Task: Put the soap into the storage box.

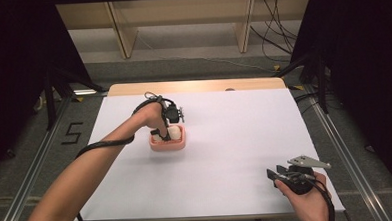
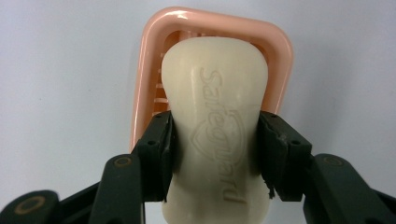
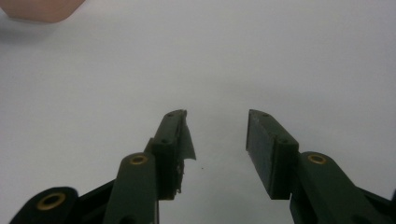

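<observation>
High view: left claw (image 1: 163,133) sits over a pink soap dish (image 1: 168,141) left of centre on the white bench (image 1: 226,154), with a cream soap bar (image 1: 174,132) at the dish. Right claw (image 1: 273,176) rests near the bench's front right corner, well apart.

Left gripper view: both jaws pinch the soap bar (image 2: 215,135) at its sides, above the dish (image 2: 154,60).

Right gripper view: jaws spread, gripping nothing, over bare bench (image 3: 280,56); dish corner (image 3: 42,8) at upper left.

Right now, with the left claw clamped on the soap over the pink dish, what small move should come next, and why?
Probably lower it a touch and open. The left claw is shut on the soap bar, which sits directly over the pink soap dish, so it looks set for release.
</observation>
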`<state>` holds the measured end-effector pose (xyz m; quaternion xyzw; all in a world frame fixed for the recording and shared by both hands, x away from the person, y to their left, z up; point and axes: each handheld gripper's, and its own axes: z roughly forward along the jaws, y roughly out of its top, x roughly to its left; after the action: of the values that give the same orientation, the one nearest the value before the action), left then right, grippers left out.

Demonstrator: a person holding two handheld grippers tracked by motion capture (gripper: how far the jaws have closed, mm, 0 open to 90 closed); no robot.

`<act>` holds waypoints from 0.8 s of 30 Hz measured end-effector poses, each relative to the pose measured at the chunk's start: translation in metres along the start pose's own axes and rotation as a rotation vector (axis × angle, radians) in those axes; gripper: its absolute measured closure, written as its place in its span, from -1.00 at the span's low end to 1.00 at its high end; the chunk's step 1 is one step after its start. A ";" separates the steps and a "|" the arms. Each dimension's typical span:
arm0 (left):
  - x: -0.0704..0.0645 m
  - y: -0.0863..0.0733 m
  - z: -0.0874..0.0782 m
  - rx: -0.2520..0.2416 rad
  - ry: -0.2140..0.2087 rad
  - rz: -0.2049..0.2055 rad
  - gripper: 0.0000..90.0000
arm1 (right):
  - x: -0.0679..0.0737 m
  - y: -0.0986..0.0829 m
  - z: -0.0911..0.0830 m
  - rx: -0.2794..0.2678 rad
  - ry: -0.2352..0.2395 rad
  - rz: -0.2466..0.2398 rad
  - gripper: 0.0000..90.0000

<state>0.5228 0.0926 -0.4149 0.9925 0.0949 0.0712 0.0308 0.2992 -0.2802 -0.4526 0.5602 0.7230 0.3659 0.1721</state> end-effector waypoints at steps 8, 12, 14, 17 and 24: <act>0.002 0.000 0.004 0.003 0.003 -0.001 0.08 | 0.000 0.000 0.000 0.005 0.001 0.003 0.28; 0.002 0.000 0.006 0.002 0.007 -0.002 0.09 | 0.000 0.000 0.000 0.006 0.001 0.003 0.28; 0.002 0.000 0.006 0.000 0.003 -0.006 0.09 | 0.000 0.000 -0.001 0.005 0.001 0.003 0.28; 0.003 0.000 0.007 0.001 0.009 -0.003 0.09 | 0.000 0.000 0.000 0.006 0.001 0.002 0.28; 0.003 0.001 0.010 -0.005 0.004 -0.012 0.09 | 0.000 0.000 0.000 0.006 0.001 0.003 0.28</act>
<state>0.5271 0.0920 -0.4245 0.9917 0.1007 0.0730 0.0335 0.2988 -0.2800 -0.4523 0.5615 0.7234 0.3642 0.1696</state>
